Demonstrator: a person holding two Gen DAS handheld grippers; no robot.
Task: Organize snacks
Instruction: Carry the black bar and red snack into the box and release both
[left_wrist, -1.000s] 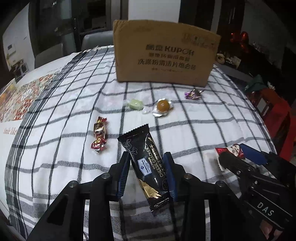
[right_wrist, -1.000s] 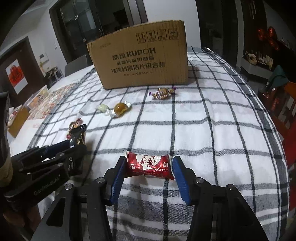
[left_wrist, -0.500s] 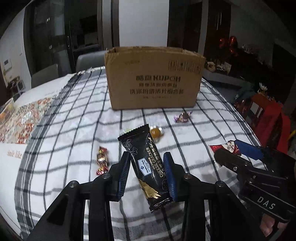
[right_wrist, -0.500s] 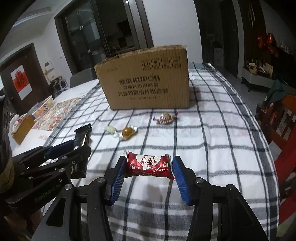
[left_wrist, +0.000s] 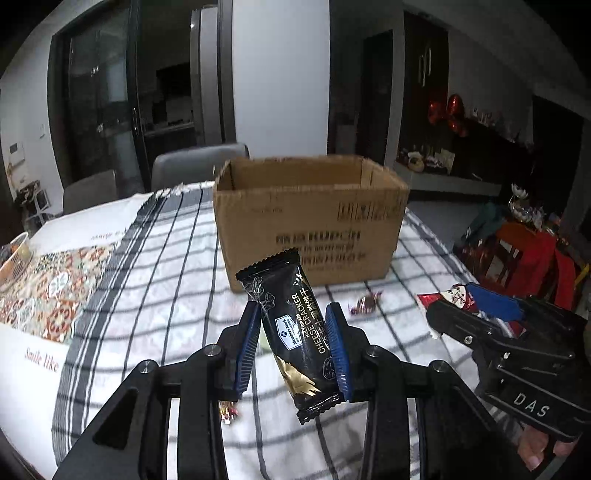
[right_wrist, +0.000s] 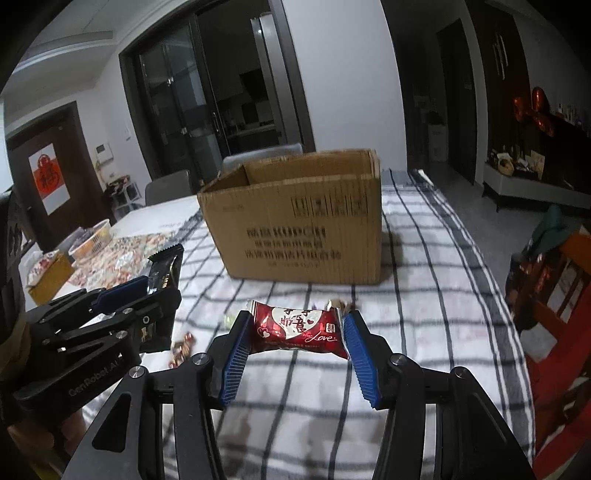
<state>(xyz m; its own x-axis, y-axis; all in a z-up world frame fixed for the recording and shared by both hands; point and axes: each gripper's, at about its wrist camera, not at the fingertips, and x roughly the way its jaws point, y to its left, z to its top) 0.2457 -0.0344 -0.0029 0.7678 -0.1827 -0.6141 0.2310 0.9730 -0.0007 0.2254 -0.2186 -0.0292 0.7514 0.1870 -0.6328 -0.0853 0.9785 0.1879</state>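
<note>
My left gripper (left_wrist: 293, 317) is shut on a black cheese cracker pack (left_wrist: 291, 332) and holds it in the air, short of the open cardboard box (left_wrist: 310, 221). My right gripper (right_wrist: 297, 325) is shut on a red snack packet (right_wrist: 299, 328), also raised in front of the box (right_wrist: 295, 221). Each gripper shows in the other view: the right one (left_wrist: 480, 306) at the right, the left one (right_wrist: 147, 288) at the left. A purple-wrapped candy (left_wrist: 364, 302) lies on the checked cloth near the box. Other candies sit partly hidden below my fingers.
The table carries a black-and-white checked cloth (left_wrist: 166, 277) and a patterned mat (left_wrist: 48, 295) at the left. Grey chairs (left_wrist: 199, 166) stand behind the box. A red chair (left_wrist: 528, 258) stands at the right. A basket (right_wrist: 92, 236) and a small box (right_wrist: 48, 273) sit far left.
Both grippers have risen with their snacks and tilted up. The box's open top has come into view, and the candies on the cloth have dropped lower in view.
</note>
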